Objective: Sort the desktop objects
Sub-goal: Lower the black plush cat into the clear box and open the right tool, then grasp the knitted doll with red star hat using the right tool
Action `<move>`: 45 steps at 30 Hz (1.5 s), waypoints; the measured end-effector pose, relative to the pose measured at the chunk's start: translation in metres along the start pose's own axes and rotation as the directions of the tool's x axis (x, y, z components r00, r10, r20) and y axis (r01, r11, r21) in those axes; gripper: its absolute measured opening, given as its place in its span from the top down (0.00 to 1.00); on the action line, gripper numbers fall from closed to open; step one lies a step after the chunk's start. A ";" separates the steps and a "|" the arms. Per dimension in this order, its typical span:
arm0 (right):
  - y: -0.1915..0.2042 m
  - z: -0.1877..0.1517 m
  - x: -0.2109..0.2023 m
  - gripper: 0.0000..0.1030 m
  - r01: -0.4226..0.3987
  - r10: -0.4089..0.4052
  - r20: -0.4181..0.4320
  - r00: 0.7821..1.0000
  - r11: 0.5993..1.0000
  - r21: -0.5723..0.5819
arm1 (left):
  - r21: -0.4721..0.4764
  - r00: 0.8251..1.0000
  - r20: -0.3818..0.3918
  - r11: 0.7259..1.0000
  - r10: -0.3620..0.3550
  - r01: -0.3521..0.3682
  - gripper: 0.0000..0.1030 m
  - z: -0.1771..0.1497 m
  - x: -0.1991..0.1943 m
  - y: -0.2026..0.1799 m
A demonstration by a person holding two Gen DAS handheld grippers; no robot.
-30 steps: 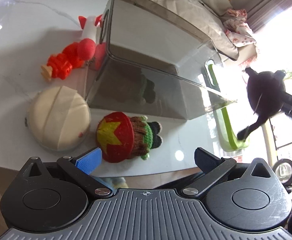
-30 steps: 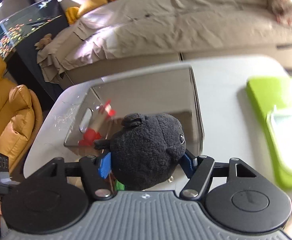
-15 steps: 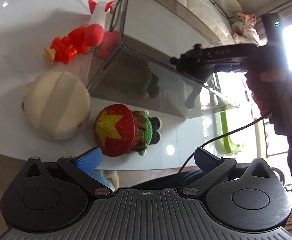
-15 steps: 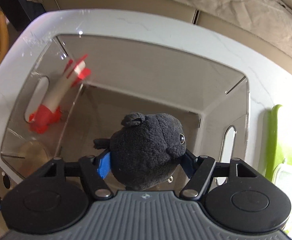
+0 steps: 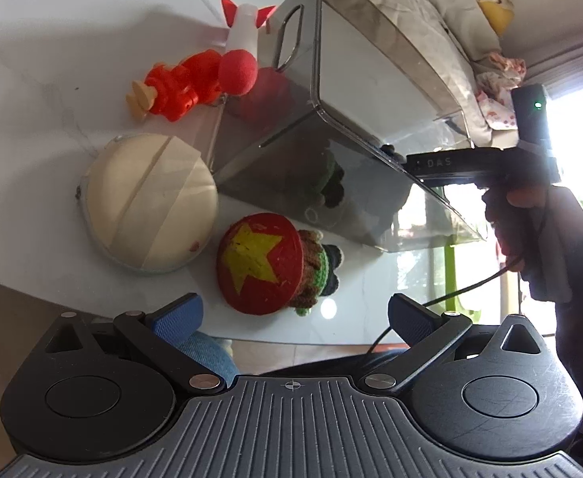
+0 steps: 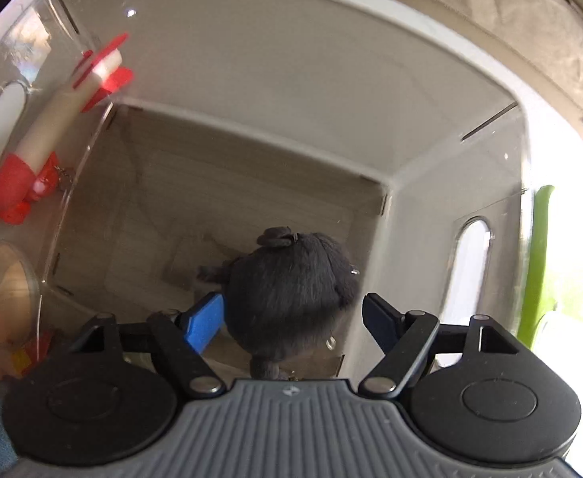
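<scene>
A black plush toy (image 6: 291, 294) hangs low inside the clear storage bin (image 6: 291, 79). My right gripper (image 6: 293, 314) points down into the bin with its jaws opening; the plush is between the blue pads (image 6: 205, 320) with a thin gap on each side. My left gripper (image 5: 293, 310) is open and empty, hovering just short of a knitted doll with a red star hat (image 5: 263, 263) on the white table (image 5: 52, 59). Beside the bin (image 5: 355, 79) lie a red and white rocket (image 5: 239, 51), an orange toy figure (image 5: 175, 87) and a cream round case (image 5: 148, 203).
A person's hand (image 5: 530, 215) holds the right gripper's handle over the bin's near right corner. A green tray (image 6: 538, 259) lies right of the bin. A sofa with beige covers (image 5: 430, 8) stands behind the table. The table's near edge runs just under the left fingers.
The right gripper dropped down into the bin and its jaws spread off the black plush. The left gripper shifted slightly toward the knitted doll and rolled a little.
</scene>
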State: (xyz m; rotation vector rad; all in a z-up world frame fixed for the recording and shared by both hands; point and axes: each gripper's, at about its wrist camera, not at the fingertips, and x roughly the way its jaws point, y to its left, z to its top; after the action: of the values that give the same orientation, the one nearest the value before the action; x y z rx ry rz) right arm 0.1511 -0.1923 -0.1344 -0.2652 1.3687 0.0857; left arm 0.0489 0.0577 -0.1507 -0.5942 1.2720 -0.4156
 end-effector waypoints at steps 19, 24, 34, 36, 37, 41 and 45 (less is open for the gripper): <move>0.074 -0.176 -0.164 0.12 0.092 0.341 0.616 0.710 0.823 -0.561 | -0.092 0.996 0.080 0.995 0.034 -0.027 0.00 0.002 -0.032 0.025; 0.135 -0.172 -0.091 0.17 0.099 0.344 0.443 0.828 0.688 -0.719 | -0.115 0.996 0.085 0.993 0.028 -0.018 0.00 0.005 -0.038 0.034; 0.169 -0.133 -0.009 0.19 -0.065 0.358 0.218 0.908 0.633 -0.771 | -0.218 0.994 0.102 0.976 0.038 -0.014 0.00 0.009 -0.047 0.072; 0.171 -0.129 -0.001 0.21 -0.082 0.358 0.192 0.914 0.624 -0.777 | -0.234 0.994 0.098 0.972 0.038 -0.014 0.00 0.010 -0.045 0.077; 0.172 -0.128 0.004 0.20 -0.085 0.357 0.183 0.916 0.619 -0.781 | -0.238 0.995 0.097 0.971 0.037 -0.013 0.00 0.010 -0.044 0.079; 0.175 -0.133 0.013 0.24 -0.046 0.324 0.184 0.928 0.590 -0.806 | -0.241 0.996 0.089 0.970 0.023 0.000 0.00 0.010 -0.039 0.079; 0.168 -0.126 0.012 0.35 -0.052 0.287 0.180 0.941 0.648 -0.760 | -0.229 0.996 0.086 0.973 0.012 0.008 0.00 0.006 -0.039 0.074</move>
State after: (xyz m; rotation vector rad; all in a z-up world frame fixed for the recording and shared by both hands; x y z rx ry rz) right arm -0.0033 -0.0605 -0.1919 -0.7883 0.9940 0.8449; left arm 0.0427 0.1396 -0.1658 -0.7972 1.2454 -0.2393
